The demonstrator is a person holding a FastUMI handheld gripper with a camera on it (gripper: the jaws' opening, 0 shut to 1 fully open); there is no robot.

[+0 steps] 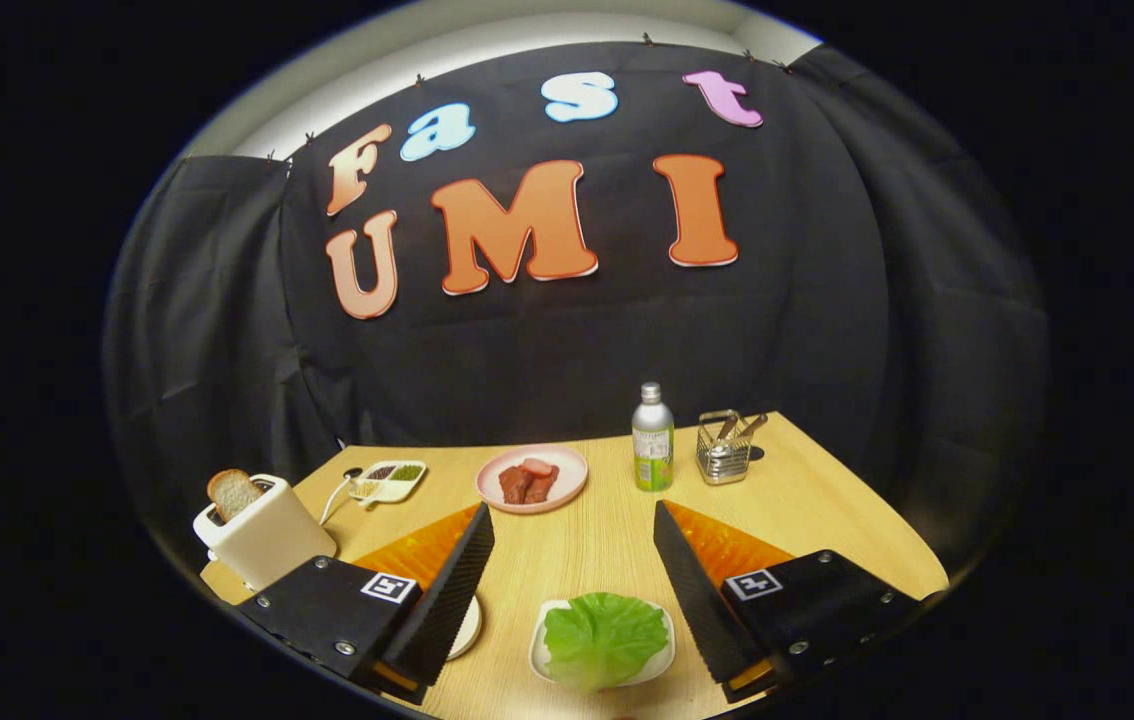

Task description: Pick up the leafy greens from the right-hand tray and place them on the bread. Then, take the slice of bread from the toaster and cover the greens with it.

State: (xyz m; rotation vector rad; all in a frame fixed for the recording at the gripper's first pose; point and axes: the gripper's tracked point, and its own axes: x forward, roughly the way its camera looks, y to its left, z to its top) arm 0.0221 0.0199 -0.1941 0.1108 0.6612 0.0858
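On the counter (607,530), the toaster (262,535) stands beyond the claw's left finger with a slice of bread (232,492) upright in its slot, its long axis vertical, and we judge it light, dry and stiff enough to be taken by its exposed top edge. We hold the claw (574,545) spread wide apart and gripping nothing, with the white tray (539,655) low between its fingers. The leafy greens (605,636) lie flat on that tray, roughly round with no clear long axis; we judge them very light, limp and easily torn, best pinched gently at a ruffled edge.
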